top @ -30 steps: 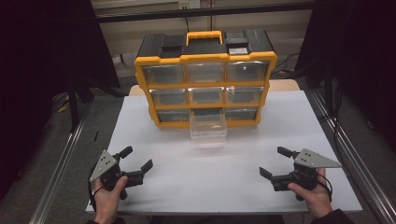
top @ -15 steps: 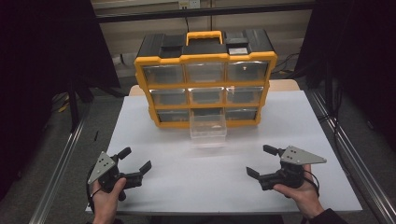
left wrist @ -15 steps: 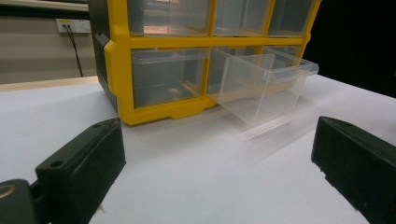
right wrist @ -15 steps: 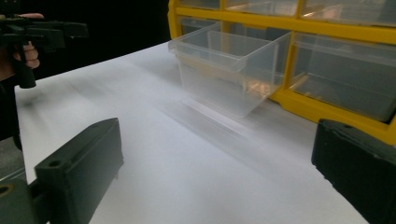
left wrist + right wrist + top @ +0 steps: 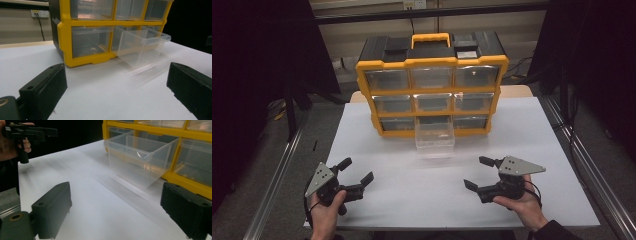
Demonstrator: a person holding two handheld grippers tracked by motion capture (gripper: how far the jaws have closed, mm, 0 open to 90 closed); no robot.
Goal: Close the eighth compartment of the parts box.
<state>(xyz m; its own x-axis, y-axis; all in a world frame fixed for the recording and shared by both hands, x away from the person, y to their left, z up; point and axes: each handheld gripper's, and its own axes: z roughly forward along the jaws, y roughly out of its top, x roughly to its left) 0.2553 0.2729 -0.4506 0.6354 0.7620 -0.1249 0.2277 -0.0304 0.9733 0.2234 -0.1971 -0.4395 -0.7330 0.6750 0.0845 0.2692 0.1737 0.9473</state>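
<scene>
Right gripper [image 5: 476, 173], black two-jaw tool with a grey three-cornered plate on top, sits in the person's right hand [image 5: 519, 200] low over the near right part of the white table [image 5: 522, 130]. Its jaws stand wide apart with nothing between them; they have just been closing a little. They point toward the table's middle. In the right gripper view both black jaws rise from the bottom edge, with bare white table between.

Left gripper [image 5: 358, 171], same make, held in the left hand [image 5: 324, 212] at the near left corner. Jaws also spread wide and empty, hovering just above the surface.

Ahead of both: a clear plastic drawer [image 5: 435, 136], pulled most of the way out of the bottom middle slot of the yellow-and-black small-parts cabinet [image 5: 432, 90]. In the gripper views the clear plastic drawer [image 5: 140, 157] tilts forward, front lip down near the table, back end still at the slot. Something small and pale may lie in it, seen from the high view; too faint to be sure.

The cabinet stands upright at the far middle of the table, three rows of three clear drawers, orange-yellow carry handle [image 5: 430, 38] on top. The other eight drawers sit pushed in. Both grippers are well apart from the drawer and from each other.
</scene>
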